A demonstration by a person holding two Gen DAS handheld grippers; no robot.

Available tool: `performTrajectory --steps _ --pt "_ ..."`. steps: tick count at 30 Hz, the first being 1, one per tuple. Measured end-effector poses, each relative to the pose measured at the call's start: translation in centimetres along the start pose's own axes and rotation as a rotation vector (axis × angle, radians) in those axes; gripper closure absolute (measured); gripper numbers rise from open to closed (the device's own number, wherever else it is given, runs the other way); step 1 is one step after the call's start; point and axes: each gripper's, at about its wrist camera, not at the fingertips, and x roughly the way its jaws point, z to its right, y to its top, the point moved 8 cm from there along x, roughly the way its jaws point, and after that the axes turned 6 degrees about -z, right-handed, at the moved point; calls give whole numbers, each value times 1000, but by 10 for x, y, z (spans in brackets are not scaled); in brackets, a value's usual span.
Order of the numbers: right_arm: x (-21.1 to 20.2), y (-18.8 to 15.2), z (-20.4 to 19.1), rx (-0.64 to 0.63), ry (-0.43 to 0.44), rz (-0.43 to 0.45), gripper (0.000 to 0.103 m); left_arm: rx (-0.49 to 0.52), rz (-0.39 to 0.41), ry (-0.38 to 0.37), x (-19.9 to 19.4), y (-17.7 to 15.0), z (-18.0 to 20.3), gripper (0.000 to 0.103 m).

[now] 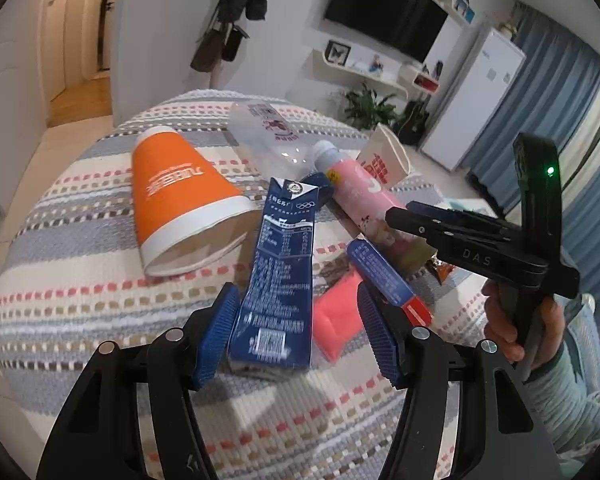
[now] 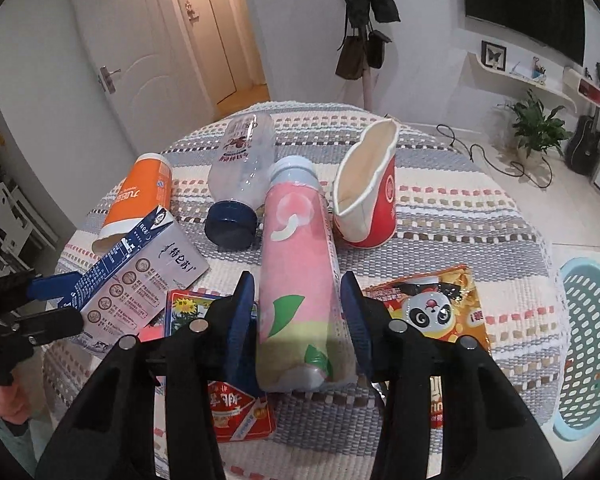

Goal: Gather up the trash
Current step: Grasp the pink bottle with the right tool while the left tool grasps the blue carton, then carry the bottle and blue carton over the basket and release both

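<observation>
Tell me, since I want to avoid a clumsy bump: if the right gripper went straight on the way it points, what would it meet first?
The pink bottle, lying between the right gripper fingers already; whether the pads touch it is unclear.

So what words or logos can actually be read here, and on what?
"DAS": side of the right gripper.
"特仑苏": milk carton, which also bears the Olympic rings.
Orange cup, red cup, clear bottle, panda snack bag: print upside down or blurred, unreadable.
</observation>
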Motion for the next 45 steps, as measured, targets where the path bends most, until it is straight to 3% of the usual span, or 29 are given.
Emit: performTrajectory --steps 5,10,12,19,24,36,45 --pt "9 6 -2 -10 2 -27 59 12 -82 22 33 11 8 45" --pt "20 16 -7 -16 2 -49 58 4 -121 54 58 15 8 59" --pt "24 18 -9 -22 -1 -56 57 -4 -117 55 62 15 8 70" --pt "46 24 -17 -25 -7 -101 55 -63 -54 29 51 11 4 71" --pt "41 21 -15 10 32 -86 57 -69 25 17 25 11 8 72" --pt "-56 14 -12 72 160 104 57 -27 215 -9 -45 38 47 72" --pt "-148 14 52 168 78 297 57 82 321 -83 -67 88 138 72"
